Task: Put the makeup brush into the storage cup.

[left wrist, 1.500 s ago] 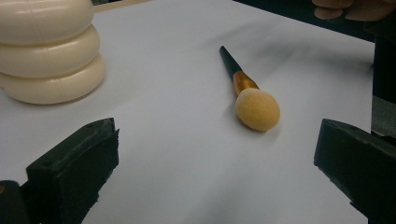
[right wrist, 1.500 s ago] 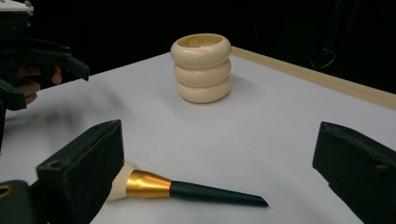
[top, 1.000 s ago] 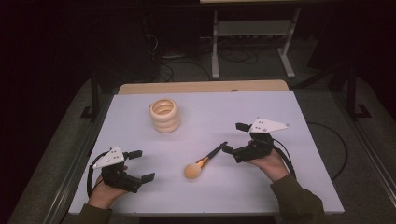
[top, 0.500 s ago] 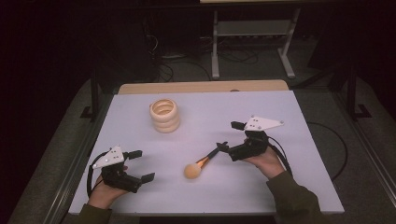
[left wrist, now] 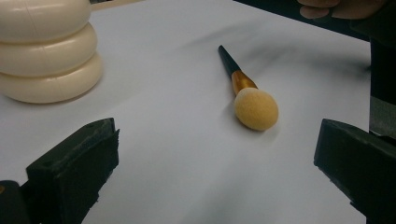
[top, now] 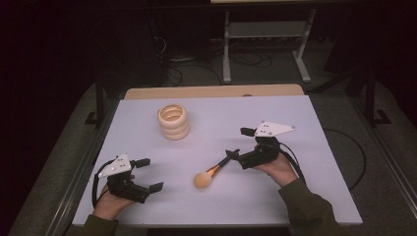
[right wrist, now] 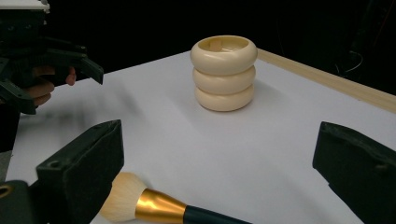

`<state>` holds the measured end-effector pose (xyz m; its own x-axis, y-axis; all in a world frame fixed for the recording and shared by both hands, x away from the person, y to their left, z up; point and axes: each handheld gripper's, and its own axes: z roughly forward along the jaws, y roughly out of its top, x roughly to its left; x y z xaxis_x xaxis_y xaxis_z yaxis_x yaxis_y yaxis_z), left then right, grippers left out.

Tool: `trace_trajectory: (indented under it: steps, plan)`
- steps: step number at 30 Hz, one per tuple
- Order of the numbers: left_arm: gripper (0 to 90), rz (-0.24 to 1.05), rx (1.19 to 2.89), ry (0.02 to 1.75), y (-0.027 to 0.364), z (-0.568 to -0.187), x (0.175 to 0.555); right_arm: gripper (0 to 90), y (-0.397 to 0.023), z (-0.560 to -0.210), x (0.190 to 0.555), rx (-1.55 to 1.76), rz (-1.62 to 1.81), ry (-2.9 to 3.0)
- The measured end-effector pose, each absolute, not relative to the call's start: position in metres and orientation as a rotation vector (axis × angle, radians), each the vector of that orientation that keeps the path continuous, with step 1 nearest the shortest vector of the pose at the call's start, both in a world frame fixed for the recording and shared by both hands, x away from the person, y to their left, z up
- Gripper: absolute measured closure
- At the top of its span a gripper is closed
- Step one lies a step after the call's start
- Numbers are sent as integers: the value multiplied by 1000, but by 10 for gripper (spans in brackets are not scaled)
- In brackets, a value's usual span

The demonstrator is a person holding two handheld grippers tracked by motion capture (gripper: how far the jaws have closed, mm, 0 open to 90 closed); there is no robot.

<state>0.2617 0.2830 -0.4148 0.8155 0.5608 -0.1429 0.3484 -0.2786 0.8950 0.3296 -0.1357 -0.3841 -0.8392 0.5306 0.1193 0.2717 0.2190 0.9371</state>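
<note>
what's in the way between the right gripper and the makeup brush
Nothing visible. The right gripper sits right at the dark handle end of the makeup brush, jaws open, with bare white table around it. The cream ringed holder stands well off to the far left.

Both grippers gape wide — left gripper (top: 146, 175), right gripper (top: 240, 142).

1 brush (top: 210, 173), 1 ringed holder (top: 173, 121), 2 claws
</note>
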Motion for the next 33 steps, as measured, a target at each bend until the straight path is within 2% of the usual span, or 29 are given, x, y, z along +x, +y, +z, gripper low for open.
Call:
trace_trajectory:
  steps: [33]
  plan:
    - [0, 236, 1891, 689, 284, -414, 262, 12, -111, -375, 347, 689, 1677, 2323]
